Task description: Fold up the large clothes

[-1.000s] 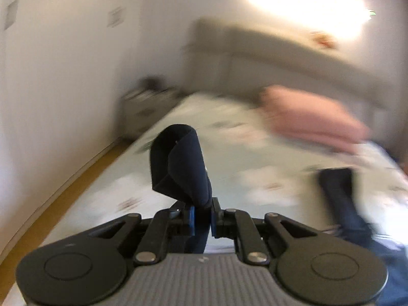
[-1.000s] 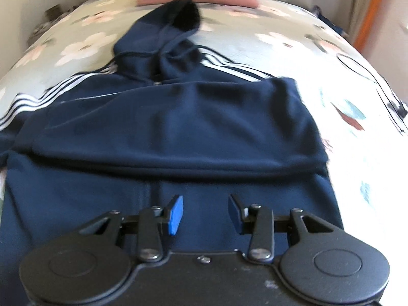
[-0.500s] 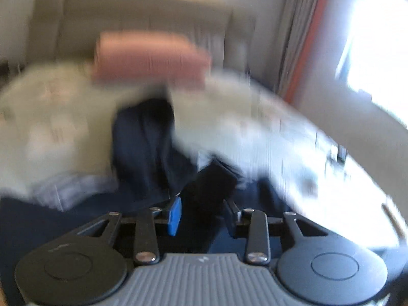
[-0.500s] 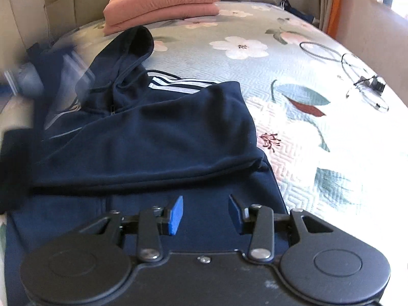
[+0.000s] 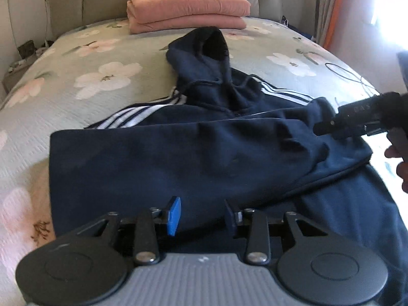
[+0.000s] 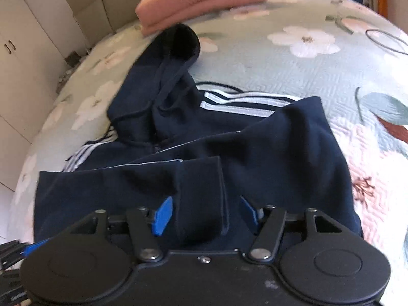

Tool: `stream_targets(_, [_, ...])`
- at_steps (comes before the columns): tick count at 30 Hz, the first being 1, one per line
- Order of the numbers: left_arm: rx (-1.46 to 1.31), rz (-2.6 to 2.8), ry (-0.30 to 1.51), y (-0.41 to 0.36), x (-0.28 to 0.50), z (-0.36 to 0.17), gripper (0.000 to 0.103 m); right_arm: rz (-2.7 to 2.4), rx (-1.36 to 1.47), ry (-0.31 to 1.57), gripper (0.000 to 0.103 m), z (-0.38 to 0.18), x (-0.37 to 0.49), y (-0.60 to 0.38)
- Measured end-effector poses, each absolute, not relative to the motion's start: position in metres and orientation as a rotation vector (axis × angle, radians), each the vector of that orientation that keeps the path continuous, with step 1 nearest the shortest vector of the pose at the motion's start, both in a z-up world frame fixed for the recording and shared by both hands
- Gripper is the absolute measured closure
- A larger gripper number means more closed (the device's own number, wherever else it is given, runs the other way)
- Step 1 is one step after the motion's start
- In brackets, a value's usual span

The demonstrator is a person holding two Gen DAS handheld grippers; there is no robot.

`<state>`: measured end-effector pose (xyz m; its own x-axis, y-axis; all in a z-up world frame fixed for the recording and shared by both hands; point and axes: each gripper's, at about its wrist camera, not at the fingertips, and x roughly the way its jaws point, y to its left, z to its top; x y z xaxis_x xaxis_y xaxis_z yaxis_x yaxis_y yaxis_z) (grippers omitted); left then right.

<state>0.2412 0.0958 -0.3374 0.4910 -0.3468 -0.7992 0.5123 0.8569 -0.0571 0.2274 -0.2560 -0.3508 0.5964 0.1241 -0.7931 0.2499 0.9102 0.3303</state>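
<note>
Left tool (image 5: 202, 215) hovers low over the near part of a navy hoodie (image 5: 193, 153), its blue-padded jaws apart with nothing between them; they have just been opening. Right tool (image 6: 206, 214) has jaws spread wide, having just opened further, and a folded sleeve cuff (image 6: 201, 199) lies in the gap with neither pad pressing on it. In the left view the right tool comes in from the right edge over the hoodie's right side, with small white lettering on its body, too blurred to read.

The hoodie lies on a bed (image 5: 84, 81) with a pale green floral cover, both sleeves folded across the body, white stripes showing at the shoulders, hood (image 5: 204, 48) pointing toward the headboard (image 5: 84, 2). Beyond the hood sits a folded pink blanket (image 5: 187, 9). A dark cable (image 6: 385, 40) loops on the cover, right of the hoodie. Bare cover surrounds the hoodie on both sides.
</note>
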Motion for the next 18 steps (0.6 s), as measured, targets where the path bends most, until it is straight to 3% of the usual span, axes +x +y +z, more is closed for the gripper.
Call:
stream_targets(6, [0.176, -0.534, 0.952, 0.099, 0.247, -0.34, 0.062, -0.049, 0.52, 0.985, 0.031, -0.374, 0.247, -0.267])
stream_targets(8, [0.165, -0.526, 0.957, 0.095, 0.251, -0.345, 0.057, -0.035, 0.506, 0.981, 0.031, -0.375, 0.248, -0.262])
stream_targets(18, [0.185, -0.558, 0.989, 0.077, 0.256, -0.354, 0.051, -0.051, 0.478, 0.983, 0.031, -0.379, 0.255, -0.253])
